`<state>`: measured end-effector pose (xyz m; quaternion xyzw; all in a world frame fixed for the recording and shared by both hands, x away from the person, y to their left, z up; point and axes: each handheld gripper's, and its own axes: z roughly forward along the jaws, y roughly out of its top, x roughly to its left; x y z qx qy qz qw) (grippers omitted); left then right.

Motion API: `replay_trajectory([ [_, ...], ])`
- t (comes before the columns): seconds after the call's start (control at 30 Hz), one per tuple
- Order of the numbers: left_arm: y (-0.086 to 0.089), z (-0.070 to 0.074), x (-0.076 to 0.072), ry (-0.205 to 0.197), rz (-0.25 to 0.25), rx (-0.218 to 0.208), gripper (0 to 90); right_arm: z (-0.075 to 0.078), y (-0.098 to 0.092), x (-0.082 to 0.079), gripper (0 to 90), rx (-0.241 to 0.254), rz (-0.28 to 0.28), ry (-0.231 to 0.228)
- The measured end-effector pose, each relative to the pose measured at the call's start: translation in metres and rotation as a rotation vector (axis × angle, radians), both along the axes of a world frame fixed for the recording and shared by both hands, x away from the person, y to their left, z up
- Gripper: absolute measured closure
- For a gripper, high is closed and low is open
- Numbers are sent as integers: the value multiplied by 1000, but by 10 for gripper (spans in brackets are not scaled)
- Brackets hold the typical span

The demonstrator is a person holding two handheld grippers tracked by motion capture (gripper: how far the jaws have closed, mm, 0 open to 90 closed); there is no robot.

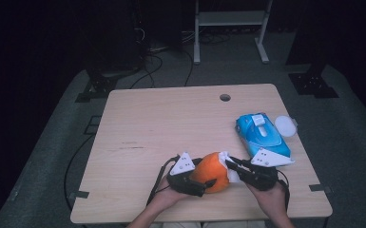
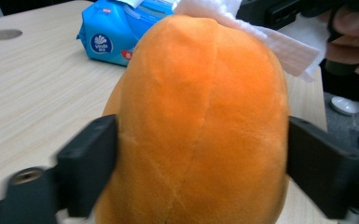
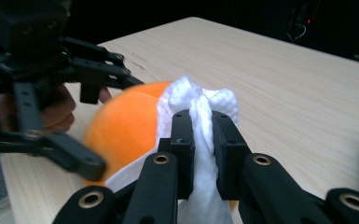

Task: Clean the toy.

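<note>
Left gripper (image 1: pixel 204 183) straddles the orange plush ball (image 1: pixel 212 172) w/ jaws spread wide, one black jaw at each flank; pads sit right at the fabric, contact looks light & the left jaw is blurred, so a firm squeeze can't be confirmed. Right gripper (image 3: pixel 204 140) is clenched on a bunched white wipe (image 3: pixel 200 109), pressed against the ball's upper side. Ball sits near the front edge of the wooden table (image 1: pixel 171 118), between both hands, approx. centre. Handling (judged): ball is soft, fuzzy, light; it should dent under pressure rather than slip, w/ no risk of breakage. Best hold = across the widest part, as the jaws stand now, since a pinch near the crown would likely roll it out. Seams run lengthwise on the fabric. Wipe is thin, limp, likely damp, prone to tearing if dragged hard; the gathered fold in the jaws is the sound place to hold it. Writing: blue wipes pack (image 2: pixel 114 35) behind the ball bears a round white-on-blue logo reading "Vinda"; other print too small to read. A round white lid (image 1: pixel 285 126) lies just beside the pack.
</note>
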<state>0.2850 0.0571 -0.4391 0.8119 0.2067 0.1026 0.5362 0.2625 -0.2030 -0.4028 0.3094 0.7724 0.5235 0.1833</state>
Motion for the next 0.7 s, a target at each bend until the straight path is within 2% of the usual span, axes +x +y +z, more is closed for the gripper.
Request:
replay_trajectory([
  [0.07,-1,2,-3,-8,-4,16,279,5,8,-7,796,-11,21,-33],
  [0.13,-4,3,-6,-29,-6,30,304,9,17,-13,796,2,71,-51],
  [0.23,-10,3,-11,-67,-8,58,313,12,31,-19,796,-63,97,-92],
  [0.27,-10,3,-11,-65,-7,54,315,11,31,-17,797,-70,86,-92],
  [0.37,-11,2,-10,-64,-7,46,316,9,17,-8,796,-48,45,-69],
  [0.4,-12,2,-11,-69,-10,49,315,8,11,-5,796,-53,21,-73],
  [0.53,-13,0,-13,-92,-21,64,305,3,-9,4,796,-64,-56,-33],
  [0.6,-13,0,-13,-91,-20,64,299,1,-12,4,796,-54,-56,-24],
  [0.7,-13,-1,-12,-83,-13,56,288,6,-1,-4,795,-52,-20,-47],
])
